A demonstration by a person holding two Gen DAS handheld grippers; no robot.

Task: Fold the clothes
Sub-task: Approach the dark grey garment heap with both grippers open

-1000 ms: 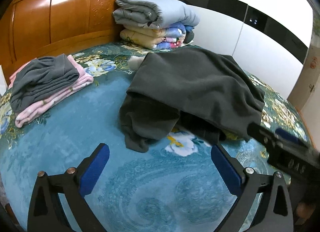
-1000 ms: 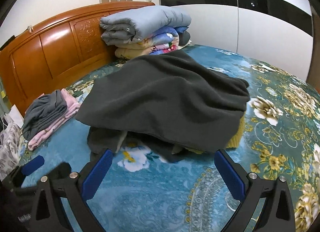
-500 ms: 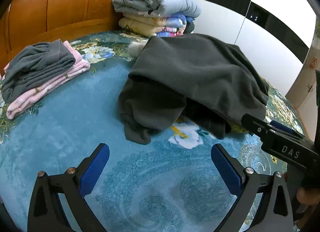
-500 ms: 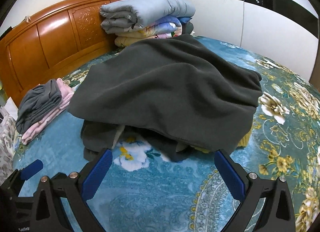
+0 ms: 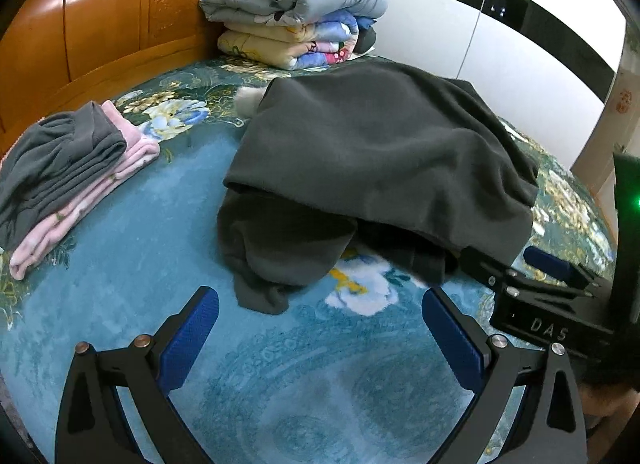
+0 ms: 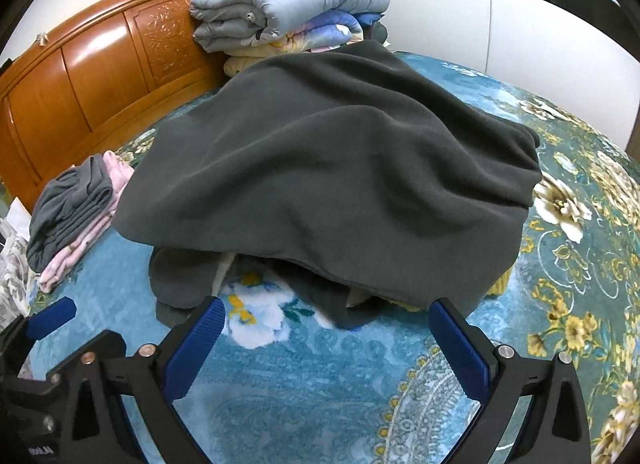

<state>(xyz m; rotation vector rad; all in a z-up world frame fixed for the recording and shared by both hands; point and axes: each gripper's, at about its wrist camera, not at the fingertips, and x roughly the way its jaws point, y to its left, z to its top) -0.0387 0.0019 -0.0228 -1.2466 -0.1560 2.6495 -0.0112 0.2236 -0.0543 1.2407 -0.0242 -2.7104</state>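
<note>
A dark grey fleece garment lies heaped and rumpled in the middle of the bed, covering other clothes; a yellow piece peeks out at its right edge. My left gripper hovers open just short of its near hem, nothing between the blue pads. My right gripper is open too, its fingertips right at the garment's front edge. In the left wrist view the right gripper shows at the right, touching the hem. The left gripper's tip shows at the right wrist view's left edge.
A folded grey and pink stack lies at the left. Folded quilts are piled against the wooden headboard. The bed has a teal floral blanket. White wardrobe doors stand beyond the bed.
Both grippers have moved forward, closer to the dark grey garment's near edge. Both stayed open. The garment has not shifted.
</note>
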